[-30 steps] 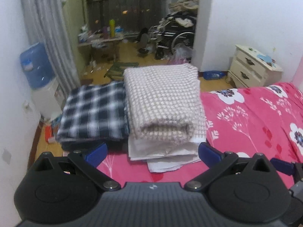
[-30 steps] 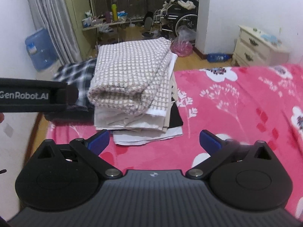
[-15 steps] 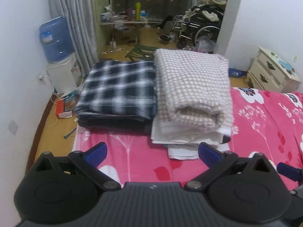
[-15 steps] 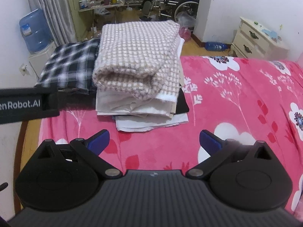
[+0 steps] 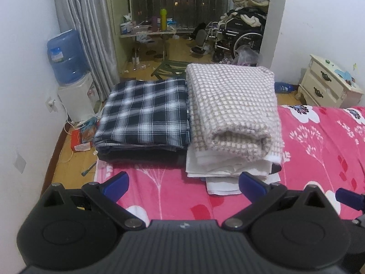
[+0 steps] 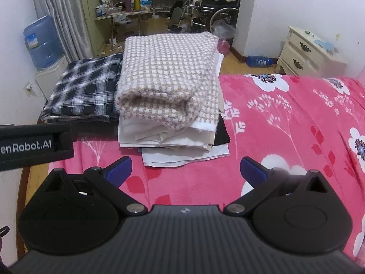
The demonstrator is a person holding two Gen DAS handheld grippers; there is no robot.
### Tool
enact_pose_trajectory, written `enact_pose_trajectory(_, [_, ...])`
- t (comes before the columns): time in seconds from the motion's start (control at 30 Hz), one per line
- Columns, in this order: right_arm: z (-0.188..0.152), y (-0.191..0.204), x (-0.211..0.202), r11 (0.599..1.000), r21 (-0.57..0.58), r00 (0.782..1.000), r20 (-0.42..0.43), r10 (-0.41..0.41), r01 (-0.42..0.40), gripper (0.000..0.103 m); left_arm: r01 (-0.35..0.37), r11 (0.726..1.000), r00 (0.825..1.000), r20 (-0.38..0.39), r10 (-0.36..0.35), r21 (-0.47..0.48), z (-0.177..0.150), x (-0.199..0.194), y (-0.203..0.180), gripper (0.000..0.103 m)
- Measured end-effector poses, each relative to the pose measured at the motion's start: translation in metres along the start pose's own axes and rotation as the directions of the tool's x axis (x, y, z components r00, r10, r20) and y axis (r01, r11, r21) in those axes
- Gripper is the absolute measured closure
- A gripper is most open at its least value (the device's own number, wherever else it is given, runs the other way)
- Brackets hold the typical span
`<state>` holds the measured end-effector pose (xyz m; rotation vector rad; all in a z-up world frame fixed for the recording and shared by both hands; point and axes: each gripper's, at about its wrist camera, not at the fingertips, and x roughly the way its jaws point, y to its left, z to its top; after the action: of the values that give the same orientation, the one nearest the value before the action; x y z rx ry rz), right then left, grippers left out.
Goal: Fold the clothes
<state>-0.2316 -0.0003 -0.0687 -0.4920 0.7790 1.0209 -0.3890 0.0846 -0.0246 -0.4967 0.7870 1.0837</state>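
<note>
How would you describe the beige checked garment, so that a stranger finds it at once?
Look at the bed with the pink flowered blanket; two stacks of folded clothes lie at its end. The beige checked garment tops the taller, mostly white stack, with its rolled fold facing the camera. Its neighbour, the dark plaid shirt, lies flat and lower.

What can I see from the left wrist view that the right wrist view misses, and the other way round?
Only the left wrist view shows the red packet on the floor by the bed. Only the right wrist view shows the left gripper's labelled body from the side. Both share the beige checked garment topping a folded stack, the plaid garment beside it, the pink bedspread, and each view's own open gripper: left gripper, right gripper.
</note>
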Motion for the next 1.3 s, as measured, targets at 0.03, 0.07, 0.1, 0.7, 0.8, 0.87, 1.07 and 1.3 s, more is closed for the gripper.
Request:
enact_pose_trajectory(0.03, [-0.0002,-0.0008,0.0000,1.000,0.002,1.000,-0.001,0.000,0.000,0.001,-0.003,1.000,1.000,0.001,0.003,0.004,-0.0002,-0.0002,-0.0008,0.000])
enact_pose_trajectory(0.07, [-0.0004,-0.0015,0.0000,1.000,0.003,1.000,-0.001,0.001,-0.001,0.001,-0.005,1.000,1.000,0.003,0.005,0.009,-0.0004,-0.0004,-0.0017,0.000])
enact_pose_trajectory(0.1, [-0.0006,-0.0023,0.0000,1.000,0.005,1.000,-0.002,0.001,-0.001,0.001,-0.007,1.000,1.000,0.003,0.006,0.013,-0.0005,-0.0005,-0.0023,0.000])
enact_pose_trajectory(0.7, [-0.0058,0.0041,0.0034,1.000,0.006,1.000,-0.010,-0.005,0.005,0.001,-0.016,1.000,1.000,0.000,0.016,0.025,-0.0029,0.0029,0.0010,0.000])
enact_pose_trajectory(0.8, [-0.0057,0.0045,0.0043,1.000,0.006,1.000,-0.011,-0.006,0.006,0.001,-0.021,0.999,1.000,-0.002,0.021,0.026,-0.0031,0.0037,0.0021,0.000])
enact_pose_trajectory(0.87, [-0.0075,0.0054,0.0035,1.000,0.007,1.000,-0.012,-0.007,0.007,0.001,-0.022,0.999,1.000,-0.003,0.023,0.028,-0.0032,0.0042,0.0026,0.000])
enact_pose_trajectory(1.07, [-0.0077,0.0059,0.0050,1.000,0.004,1.000,-0.016,-0.006,0.006,0.001,-0.026,0.999,1.000,-0.004,0.026,0.030,-0.0035,0.0048,0.0023,0.000])
enact_pose_trajectory(1.3, [-0.0082,0.0069,0.0060,1.000,0.005,1.000,-0.022,-0.013,0.013,0.001,-0.025,0.999,1.000,-0.008,0.026,0.034,-0.0040,0.0056,0.0021,0.000])
